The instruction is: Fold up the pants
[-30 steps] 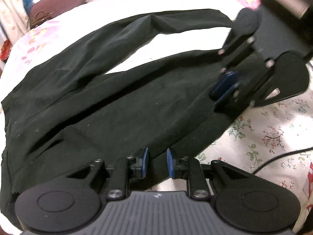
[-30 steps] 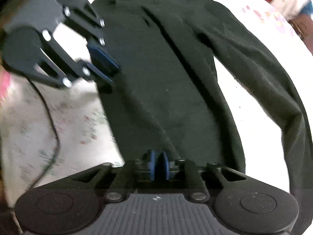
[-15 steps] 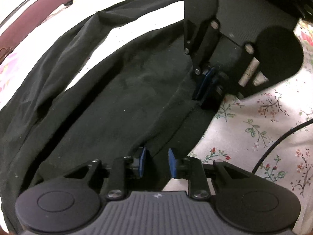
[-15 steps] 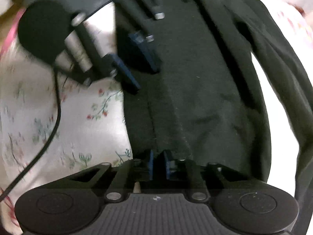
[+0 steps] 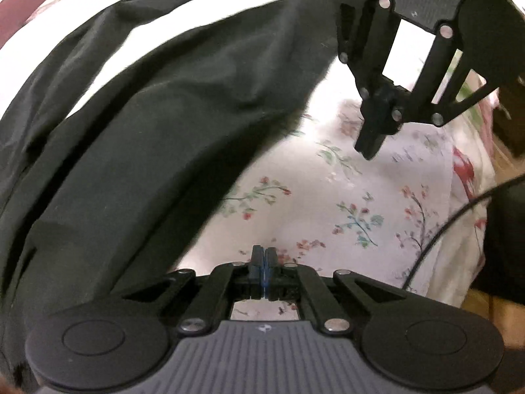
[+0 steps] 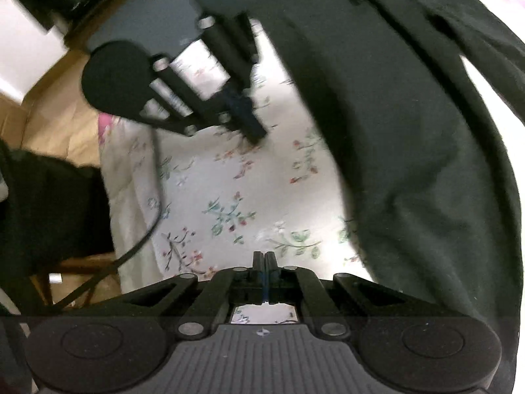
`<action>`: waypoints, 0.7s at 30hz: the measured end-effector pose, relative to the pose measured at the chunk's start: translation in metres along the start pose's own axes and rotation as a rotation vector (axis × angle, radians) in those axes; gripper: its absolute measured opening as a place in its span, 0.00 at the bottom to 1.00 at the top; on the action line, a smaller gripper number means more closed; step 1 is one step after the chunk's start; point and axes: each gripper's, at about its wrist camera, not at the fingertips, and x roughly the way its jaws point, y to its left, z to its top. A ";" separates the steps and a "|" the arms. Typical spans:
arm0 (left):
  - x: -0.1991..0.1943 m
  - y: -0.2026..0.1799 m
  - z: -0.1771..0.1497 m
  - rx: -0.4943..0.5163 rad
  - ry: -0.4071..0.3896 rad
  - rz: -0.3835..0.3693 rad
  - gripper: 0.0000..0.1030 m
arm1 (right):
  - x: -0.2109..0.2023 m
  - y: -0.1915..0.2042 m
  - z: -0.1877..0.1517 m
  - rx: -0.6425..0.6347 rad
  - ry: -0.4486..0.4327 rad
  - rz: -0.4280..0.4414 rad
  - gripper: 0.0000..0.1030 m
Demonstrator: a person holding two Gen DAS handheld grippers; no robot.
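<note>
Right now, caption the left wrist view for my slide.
Both grippers, left and right, shut and empty over floral sheet beside black pants.

Bare floral sheet (image 5: 344, 197) free beside pants (image 5: 147, 131); cable (image 5: 443, 226) crosses edge.

1. We are in a home bedroom — a floral bedsheet (image 5: 344, 203) covers the bed.
2. We see black pants (image 6: 410, 131) spread on it — beside it, wooden flooring (image 6: 62, 124).

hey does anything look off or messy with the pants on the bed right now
Yes. The black pants lie rumpled and unfolded on the floral sheet, legs splayed apart with sheet showing between them. Both the left gripper and right gripper are shut on nothing, over bare sheet.
</note>
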 end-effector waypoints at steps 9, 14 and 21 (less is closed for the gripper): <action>-0.003 0.054 -0.020 -0.227 -0.042 0.185 0.15 | 0.038 0.002 0.058 -0.085 -0.227 -0.128 0.15; 0.001 0.054 -0.046 -0.232 0.050 0.117 0.15 | 0.063 0.018 0.066 -0.092 -0.080 -0.035 0.18; -0.047 0.089 -0.067 -0.347 -0.065 0.190 0.15 | 0.051 0.022 0.103 -0.079 -0.086 -0.085 0.00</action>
